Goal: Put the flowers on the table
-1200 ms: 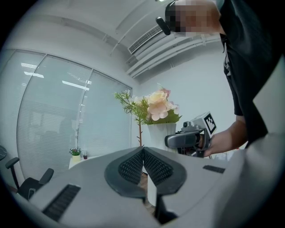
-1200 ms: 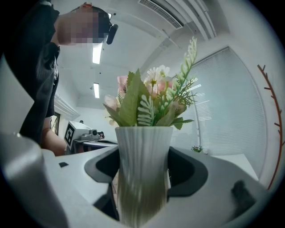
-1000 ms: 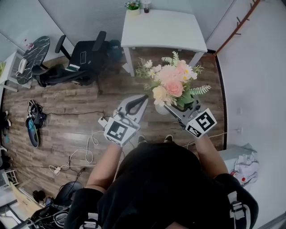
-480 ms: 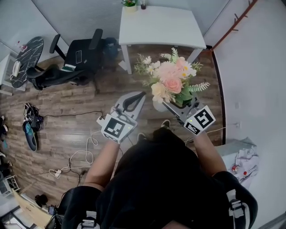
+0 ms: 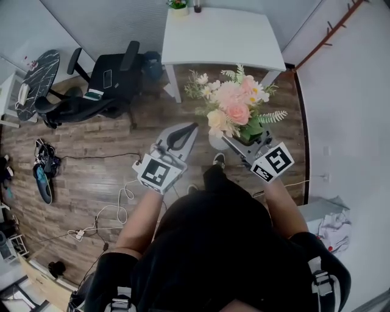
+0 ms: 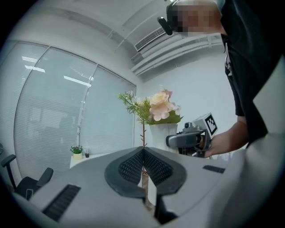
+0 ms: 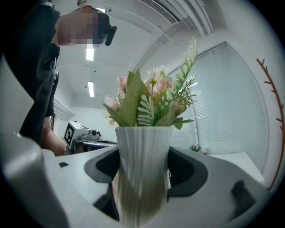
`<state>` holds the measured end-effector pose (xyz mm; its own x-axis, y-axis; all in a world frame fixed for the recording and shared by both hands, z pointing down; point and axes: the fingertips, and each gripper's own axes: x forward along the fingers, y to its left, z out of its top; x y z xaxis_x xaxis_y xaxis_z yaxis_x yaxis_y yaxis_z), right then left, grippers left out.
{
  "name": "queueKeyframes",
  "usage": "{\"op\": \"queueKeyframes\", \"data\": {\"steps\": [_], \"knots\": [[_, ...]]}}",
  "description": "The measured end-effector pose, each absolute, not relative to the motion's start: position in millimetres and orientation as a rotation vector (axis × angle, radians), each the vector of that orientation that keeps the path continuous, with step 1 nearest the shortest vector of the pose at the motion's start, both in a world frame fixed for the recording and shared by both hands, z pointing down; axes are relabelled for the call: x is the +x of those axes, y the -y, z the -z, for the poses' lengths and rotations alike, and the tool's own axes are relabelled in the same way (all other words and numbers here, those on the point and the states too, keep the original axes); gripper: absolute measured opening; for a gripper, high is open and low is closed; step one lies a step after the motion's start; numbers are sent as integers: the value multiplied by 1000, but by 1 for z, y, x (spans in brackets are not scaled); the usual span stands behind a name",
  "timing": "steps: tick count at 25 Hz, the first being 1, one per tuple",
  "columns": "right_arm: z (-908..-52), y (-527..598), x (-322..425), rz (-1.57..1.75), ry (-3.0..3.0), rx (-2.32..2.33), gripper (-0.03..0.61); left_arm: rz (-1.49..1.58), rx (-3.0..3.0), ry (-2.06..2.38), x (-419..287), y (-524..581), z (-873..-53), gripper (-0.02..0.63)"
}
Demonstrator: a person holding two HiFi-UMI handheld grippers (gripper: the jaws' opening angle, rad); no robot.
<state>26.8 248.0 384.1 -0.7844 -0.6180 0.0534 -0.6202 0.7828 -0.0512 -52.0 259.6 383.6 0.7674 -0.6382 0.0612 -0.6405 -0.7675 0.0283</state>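
1. The flowers (image 5: 234, 103) stand in a white ribbed vase (image 7: 143, 164). The right gripper (image 5: 239, 144) has its jaws clamped on the vase's body, one on each side. Gripping the vase rather than the stems leaves the blooms free and the vase upright, which I take to be the reason.
2. The vase is in the air in front of the person, over the wooden floor (image 5: 91, 158) and well apart from the white worktop (image 5: 219, 36) ahead.
3. The left gripper (image 5: 190, 129) has its jaws closed together with nothing between them. It is held near the vase without touching it, and looks to me like a spare hand ready to steady things.
4. The worktop is mostly bare, with only a small potted plant (image 5: 180, 6) at its far edge. An office chair (image 5: 113, 76) stands off to the left of it, out of the direct line.
5. I judge this to be the carrying stage, with the setting-down not yet done.
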Motion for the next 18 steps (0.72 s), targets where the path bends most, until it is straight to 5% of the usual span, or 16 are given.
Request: {"op": "queueKeyframes", "data": {"steps": [18], "knots": [[-375, -100, 113, -98, 3007, 883, 333, -133, 2843, 1208, 34, -121, -368, 12]]}}
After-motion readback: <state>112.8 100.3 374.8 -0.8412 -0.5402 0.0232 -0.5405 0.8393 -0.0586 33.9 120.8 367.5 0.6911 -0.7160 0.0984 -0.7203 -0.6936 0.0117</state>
